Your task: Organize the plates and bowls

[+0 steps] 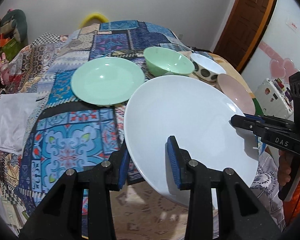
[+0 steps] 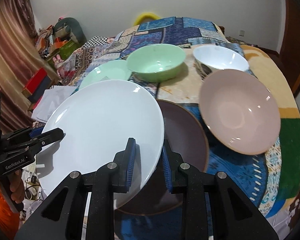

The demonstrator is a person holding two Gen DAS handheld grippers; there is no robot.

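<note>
A large white plate point(image 1: 190, 120) is held tilted above the table, gripped at opposite rims by both grippers. My left gripper point(image 1: 150, 160) is shut on its near-left rim; in the right wrist view it shows at the left point(image 2: 50, 135). My right gripper point(image 2: 148, 162) is shut on the white plate's point(image 2: 102, 124) right rim; in the left wrist view it shows at the right point(image 1: 242, 120). Below lies a dark brown plate point(image 2: 182, 132). A pink bowl point(image 2: 240, 110), a green bowl point(image 2: 156, 64), a white dotted bowl point(image 2: 220, 60) and a green plate point(image 1: 108, 82) sit on the table.
The round table point(image 1: 70, 136) wears a blue patchwork cloth. A folded white cloth point(image 1: 10, 120) lies at its left edge. Clutter and boxes point(image 2: 56, 42) stand at the far left by a curtain. A wooden door point(image 1: 248, 18) is at the back right.
</note>
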